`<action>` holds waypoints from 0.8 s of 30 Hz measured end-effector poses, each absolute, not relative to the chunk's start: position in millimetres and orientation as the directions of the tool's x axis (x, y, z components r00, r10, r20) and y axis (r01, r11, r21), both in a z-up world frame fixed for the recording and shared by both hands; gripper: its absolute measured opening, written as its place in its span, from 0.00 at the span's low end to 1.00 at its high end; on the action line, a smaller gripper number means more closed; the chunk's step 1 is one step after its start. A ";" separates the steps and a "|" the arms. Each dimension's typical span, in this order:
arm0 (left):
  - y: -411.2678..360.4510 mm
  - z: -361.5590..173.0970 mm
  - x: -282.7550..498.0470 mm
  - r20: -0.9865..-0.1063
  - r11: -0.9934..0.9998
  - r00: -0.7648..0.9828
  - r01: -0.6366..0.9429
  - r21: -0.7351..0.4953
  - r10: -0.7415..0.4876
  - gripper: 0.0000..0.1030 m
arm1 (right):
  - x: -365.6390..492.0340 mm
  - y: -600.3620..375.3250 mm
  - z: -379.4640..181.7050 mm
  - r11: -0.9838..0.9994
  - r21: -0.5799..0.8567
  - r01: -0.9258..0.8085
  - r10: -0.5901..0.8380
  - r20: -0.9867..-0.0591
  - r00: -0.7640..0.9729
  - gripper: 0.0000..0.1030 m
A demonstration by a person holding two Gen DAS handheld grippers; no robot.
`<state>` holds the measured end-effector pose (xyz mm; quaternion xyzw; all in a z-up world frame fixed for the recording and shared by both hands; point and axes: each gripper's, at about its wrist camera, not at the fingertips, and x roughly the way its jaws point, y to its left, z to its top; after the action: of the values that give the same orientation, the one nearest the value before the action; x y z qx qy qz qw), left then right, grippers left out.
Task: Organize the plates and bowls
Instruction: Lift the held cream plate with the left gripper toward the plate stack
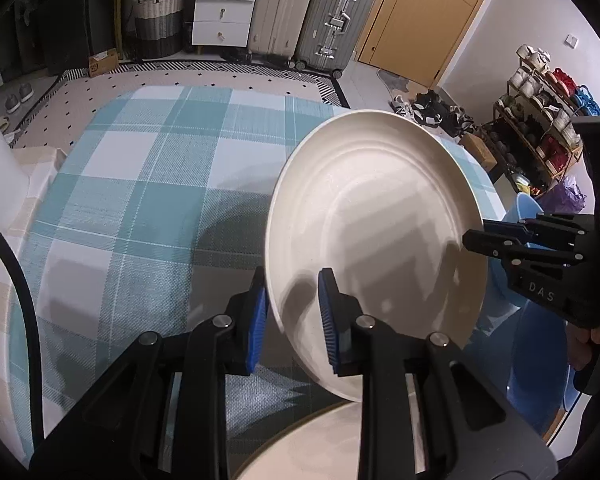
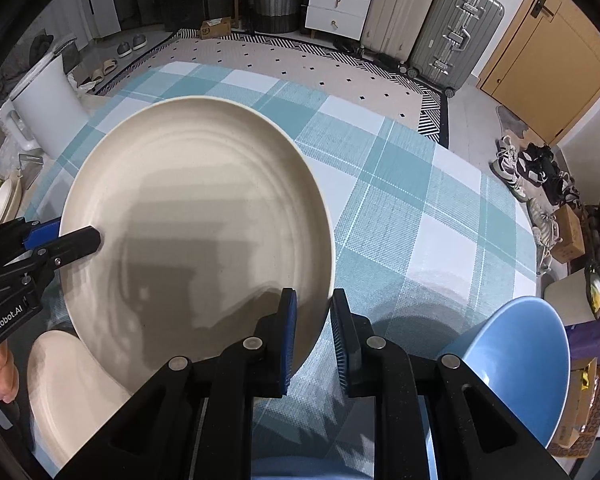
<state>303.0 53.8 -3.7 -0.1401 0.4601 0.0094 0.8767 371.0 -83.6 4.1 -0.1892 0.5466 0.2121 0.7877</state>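
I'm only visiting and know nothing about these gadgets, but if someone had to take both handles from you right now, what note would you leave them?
Left gripper: fingers shut on the near-left rim of the large round cream plate.
Right gripper: fingers shut on the same plate's opposite rim.
The plate hangs tilted between both, above the teal-and-white checked tablecloth; keep both grips.
Below: a second cream plate at the near-left edge, a blue bowl-like dish at the near right.
Done: plate lifted off the cloth.
Left: set it down, probably on the other cream plate; then sort the blue dish.
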 end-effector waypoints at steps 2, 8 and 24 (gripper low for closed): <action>53.8 1.9 297.6 -0.806 0.961 0.582 -0.146 -0.235 -0.109 0.21 | 367.1 -83.8 9.2 0.840 -0.065 -0.539 0.132 -0.939 0.319 0.17; 53.6 19.4 280.8 -0.790 0.962 0.604 -0.144 -0.234 -0.101 0.21 | 352.7 -82.0 23.8 0.839 -0.071 -0.540 0.138 -0.932 0.336 0.17; 49.5 62.3 226.2 -0.753 0.964 0.653 -0.138 -0.229 -0.086 0.21 | 304.3 -77.4 69.4 0.838 -0.091 -0.537 0.153 -0.906 0.394 0.17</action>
<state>226.2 49.5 62.3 -0.1342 0.4166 0.0146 0.8990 304.3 -77.4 69.4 -0.1889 0.5080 0.2124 0.8131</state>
